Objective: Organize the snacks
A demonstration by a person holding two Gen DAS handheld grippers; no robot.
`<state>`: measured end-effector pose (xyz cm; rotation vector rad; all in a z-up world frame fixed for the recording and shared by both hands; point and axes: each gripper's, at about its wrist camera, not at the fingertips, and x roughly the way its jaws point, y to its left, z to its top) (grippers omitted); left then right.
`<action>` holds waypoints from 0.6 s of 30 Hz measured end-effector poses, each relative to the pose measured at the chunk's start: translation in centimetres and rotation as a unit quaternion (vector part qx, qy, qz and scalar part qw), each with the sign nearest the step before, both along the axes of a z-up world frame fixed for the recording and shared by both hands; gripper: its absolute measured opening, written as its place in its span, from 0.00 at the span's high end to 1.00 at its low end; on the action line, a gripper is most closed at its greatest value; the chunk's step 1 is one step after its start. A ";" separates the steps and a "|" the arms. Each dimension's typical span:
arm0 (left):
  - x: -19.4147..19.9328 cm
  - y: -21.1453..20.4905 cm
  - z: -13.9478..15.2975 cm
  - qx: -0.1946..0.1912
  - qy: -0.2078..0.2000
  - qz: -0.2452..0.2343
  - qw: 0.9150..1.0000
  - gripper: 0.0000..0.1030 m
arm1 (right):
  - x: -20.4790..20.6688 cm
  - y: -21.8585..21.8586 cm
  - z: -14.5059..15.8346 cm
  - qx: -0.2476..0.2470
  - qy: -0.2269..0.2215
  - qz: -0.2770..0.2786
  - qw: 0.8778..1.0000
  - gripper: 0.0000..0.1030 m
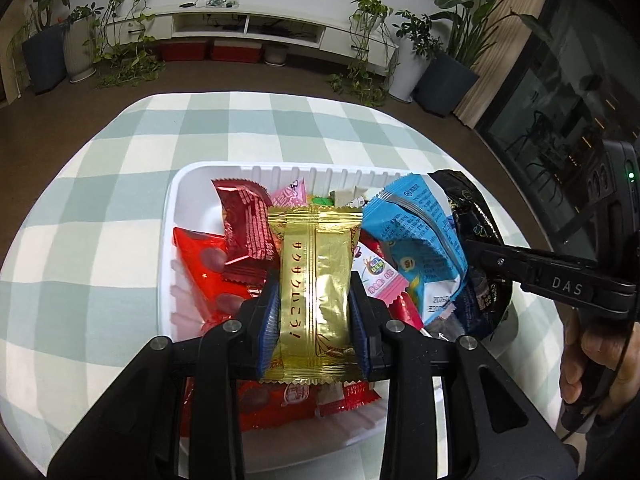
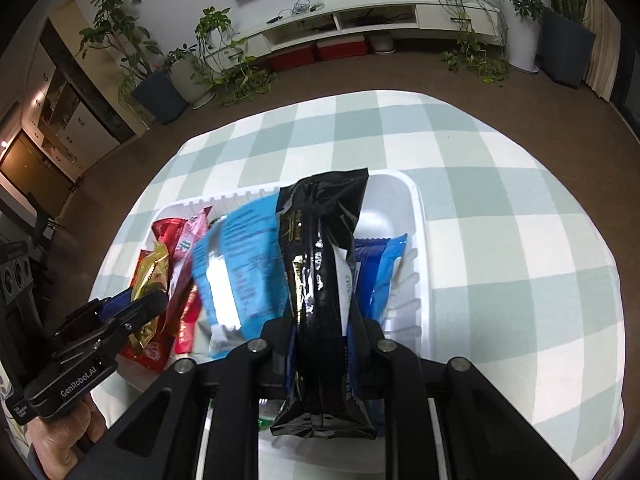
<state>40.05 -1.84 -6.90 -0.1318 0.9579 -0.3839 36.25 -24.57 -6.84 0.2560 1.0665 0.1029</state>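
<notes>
1. Left gripper point(image 1: 316, 300) pinches the gold packet point(image 1: 314, 280) above the white tray point(image 1: 176, 216)
2. Right gripper point(image 2: 320, 344) pinches the black packet point(image 2: 320, 280) over the same tray
3. Risk: slick foil may slip; both grippers close together may collide

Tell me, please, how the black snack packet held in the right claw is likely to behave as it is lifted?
The black packet probably flops: its film is creased and bends above the right claw. Its glossy highlights suggest a slippery surface, so it may slide. It seems light, since the upper part stands up unsupported over the white tray.
</notes>
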 end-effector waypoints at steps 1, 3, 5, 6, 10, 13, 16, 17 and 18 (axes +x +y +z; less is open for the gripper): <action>0.1 -0.1 -0.2 0.001 0.000 0.000 1.000 0.70 | 0.0 0.0 0.0 -0.002 0.000 -0.001 1.000 0.79; 0.4 -0.2 -0.4 0.004 -0.001 0.003 1.000 0.70 | 0.0 0.2 -0.2 -0.009 0.000 0.003 1.000 0.78; 0.5 -0.3 -0.5 0.004 -0.002 0.006 1.000 0.70 | 0.2 0.5 -0.4 -0.016 -0.002 0.006 1.000 0.76; 0.4 -0.3 -0.5 0.005 -0.003 0.006 1.000 0.70 | 0.1 0.6 -0.5 -0.017 -0.003 0.007 1.000 0.75; 0.1 -0.4 -0.3 0.008 -0.007 0.005 1.000 0.69 | 0.0 0.6 -0.6 -0.015 -0.006 0.003 1.000 0.74; -0.2 -0.3 0.0 0.004 -0.010 0.005 1.000 0.60 | -0.1 0.5 -0.4 -0.017 -0.010 -0.002 1.000 0.67; -0.8 -0.5 0.7 0.009 -0.019 0.002 1.000 0.50 | -0.6 0.5 0.0 -0.023 -0.014 -0.002 1.000 0.60; -1.1 -0.5 0.9 0.012 -0.022 0.002 1.000 0.44 | -0.7 0.6 0.1 -0.026 -0.016 -0.002 1.000 0.59; -1.4 -0.5 1.3 0.014 -0.026 0.004 1.000 0.38 | -0.9 0.5 0.3 -0.028 -0.018 -0.003 0.999 0.58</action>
